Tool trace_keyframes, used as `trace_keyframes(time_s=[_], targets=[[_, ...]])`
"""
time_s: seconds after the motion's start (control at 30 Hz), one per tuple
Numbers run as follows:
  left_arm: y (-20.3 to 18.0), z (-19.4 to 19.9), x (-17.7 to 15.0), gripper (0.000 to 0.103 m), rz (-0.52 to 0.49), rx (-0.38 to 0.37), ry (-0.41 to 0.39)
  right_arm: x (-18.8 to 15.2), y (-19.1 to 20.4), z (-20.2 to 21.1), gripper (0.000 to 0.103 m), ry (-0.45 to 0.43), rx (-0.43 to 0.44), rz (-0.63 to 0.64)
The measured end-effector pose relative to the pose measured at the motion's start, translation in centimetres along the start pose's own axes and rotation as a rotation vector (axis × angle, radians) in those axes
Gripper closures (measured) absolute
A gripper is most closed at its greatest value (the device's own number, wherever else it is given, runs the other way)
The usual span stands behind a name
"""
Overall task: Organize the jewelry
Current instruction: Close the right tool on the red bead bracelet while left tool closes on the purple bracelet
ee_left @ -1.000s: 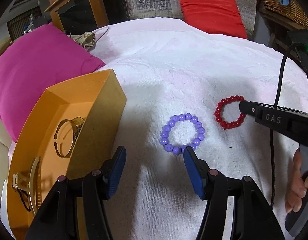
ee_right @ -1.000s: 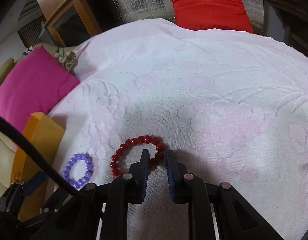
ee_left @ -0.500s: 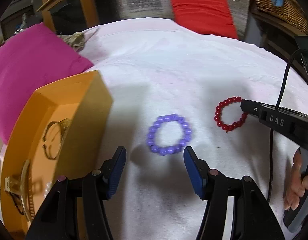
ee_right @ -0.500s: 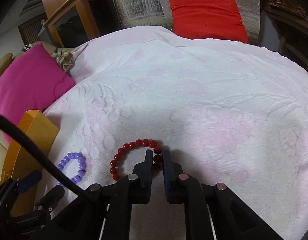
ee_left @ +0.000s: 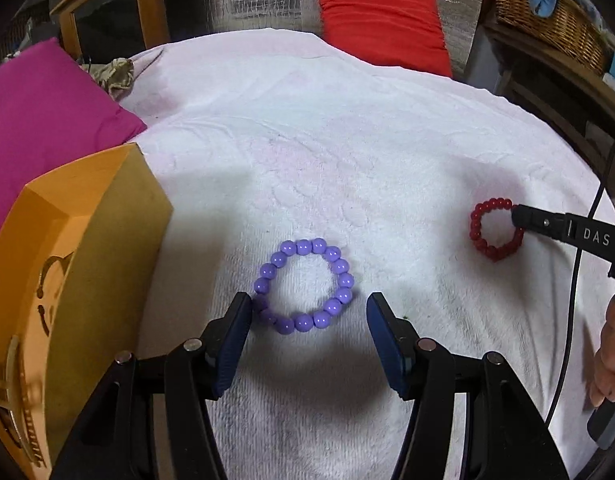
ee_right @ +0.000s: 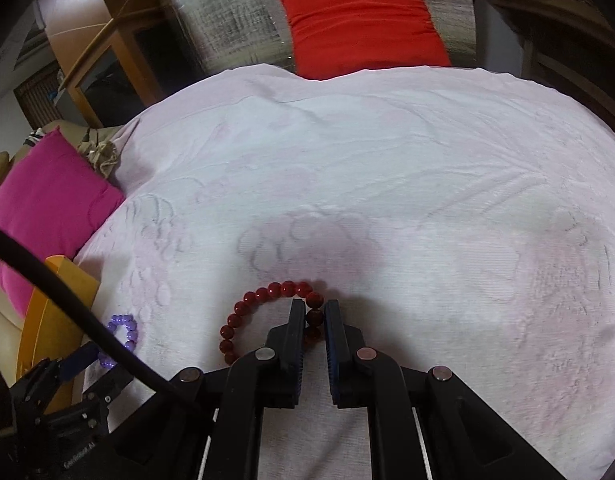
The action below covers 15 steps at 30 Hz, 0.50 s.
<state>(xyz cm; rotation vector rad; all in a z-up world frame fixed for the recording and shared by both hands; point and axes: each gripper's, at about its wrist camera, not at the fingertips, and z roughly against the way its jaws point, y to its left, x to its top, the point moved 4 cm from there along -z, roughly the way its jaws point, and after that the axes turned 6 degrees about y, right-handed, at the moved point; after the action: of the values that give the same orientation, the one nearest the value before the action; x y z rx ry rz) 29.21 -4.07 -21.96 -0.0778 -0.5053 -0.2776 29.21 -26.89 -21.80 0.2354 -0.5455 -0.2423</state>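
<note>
Because the right gripper (ee_right: pixel 312 312) is clenched on the near arc of the red bead bracelet (ee_right: pixel 263 294), that bracelet looks ready to be lifted off the white towel (ee_right: pixel 387 200), likely toward the orange box (ee_left: pixel 79 240) at the left. Left gripper (ee_left: pixel 309 320) hangs released, jaws wide, its left finger (ee_left: pixel 237 320) beside the purple bead bracelet (ee_left: pixel 303 286), probably lining up a pinch. Box already holds a gold bangle (ee_left: pixel 47 276), so it reads as the collection point.

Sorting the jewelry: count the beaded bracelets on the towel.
2. Purple beaded bracelet lies between the open left gripper; red beaded bracelet is pinched by the right gripper.
</note>
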Motion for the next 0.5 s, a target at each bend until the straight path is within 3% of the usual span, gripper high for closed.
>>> trace_keyframes(time_s=[0.13, 0.5], targets=[[-0.4, -0.2, 0.0, 0.053, -0.011, 0.000, -0.002, 0.0, -0.2, 0.1, 0.093, 0.004, 0.014, -0.010], [-2.2, -0.5, 0.3, 0.051, -0.072, 0.018, -0.005, -0.1, -0.3, -0.2, 0.091, 0.005, 0.022, -0.037]])
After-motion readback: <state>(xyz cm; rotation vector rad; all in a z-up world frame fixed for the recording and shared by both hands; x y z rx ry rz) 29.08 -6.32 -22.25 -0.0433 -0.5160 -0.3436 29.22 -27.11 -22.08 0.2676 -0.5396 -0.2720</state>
